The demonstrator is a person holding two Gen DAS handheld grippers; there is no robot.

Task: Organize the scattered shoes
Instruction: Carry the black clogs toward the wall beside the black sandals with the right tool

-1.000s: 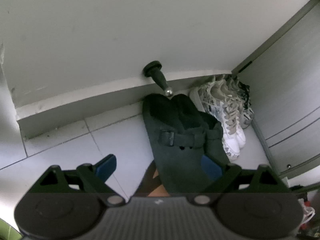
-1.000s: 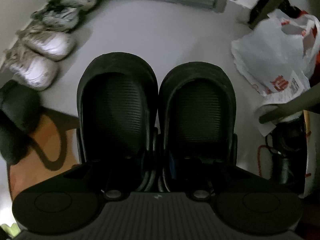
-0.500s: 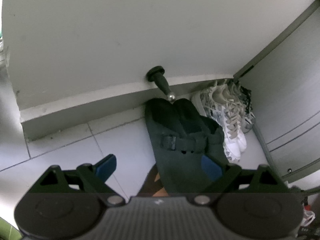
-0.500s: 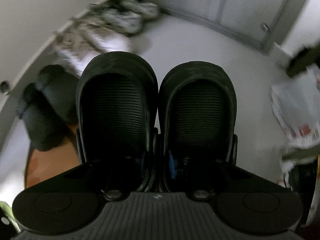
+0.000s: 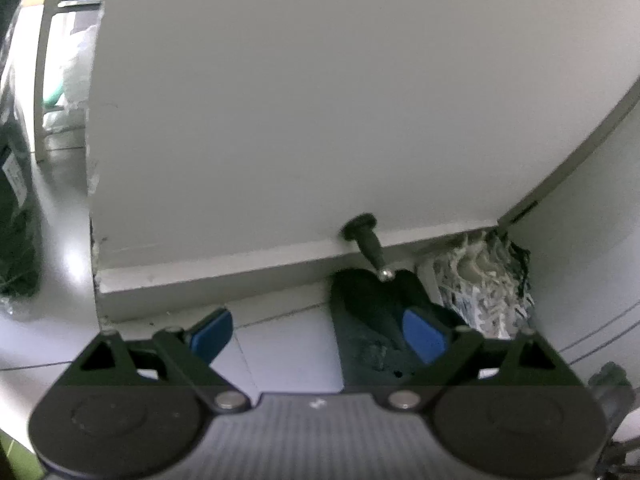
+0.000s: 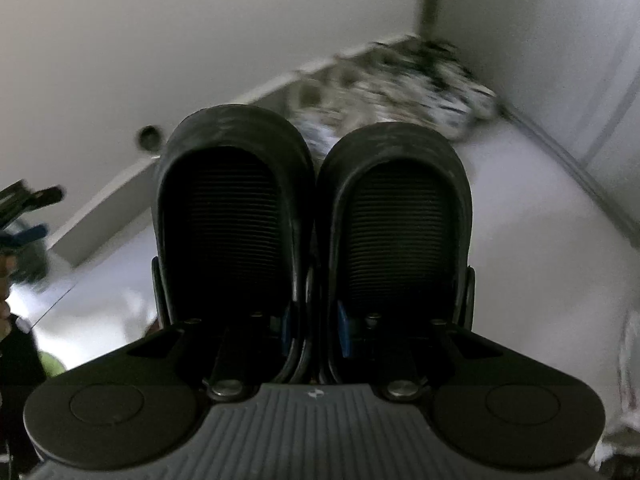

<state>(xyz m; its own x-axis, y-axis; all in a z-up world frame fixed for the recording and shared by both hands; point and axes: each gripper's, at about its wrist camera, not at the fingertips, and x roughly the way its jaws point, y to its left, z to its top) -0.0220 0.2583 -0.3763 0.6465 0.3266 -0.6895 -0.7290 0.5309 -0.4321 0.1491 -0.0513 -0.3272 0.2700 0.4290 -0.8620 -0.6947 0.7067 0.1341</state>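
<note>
Since the earlier frames, both wrist views have swung toward the plain white wall [image 5: 280,120], which now fills most of the left view, while the white plastic bags have left the right view. Left gripper [image 5: 320,334]: jaws spread wide, blue pads [image 5: 424,334] bare, gripping nothing; it hovers over the pale tiled floor [image 5: 280,344]. Behind its right finger, at 5 o'clock in the left view, lies a pair of dark suede clogs with buckle straps [image 5: 368,312], toes against the white baseboard [image 5: 220,280] just below a black rubber doorstop with a metal tip [image 5: 370,248]. At 4 o'clock, beside the clogs and tucked into the corner by a grey cabinet [image 5: 592,240], stand white-and-grey patterned lace-up sneakers [image 5: 480,284], blurred. Right gripper [image 6: 314,328]: jaws nearly closed, pinching together the inner walls of a pair of black rubber slip-on clogs with ribbed footbeds [image 6: 236,208], held side by side, touching, toes pointing to 12 o'clock. Beyond them, at 1 o'clock, the sneakers [image 6: 392,80] appear motion-blurred along the baseboard.
</note>
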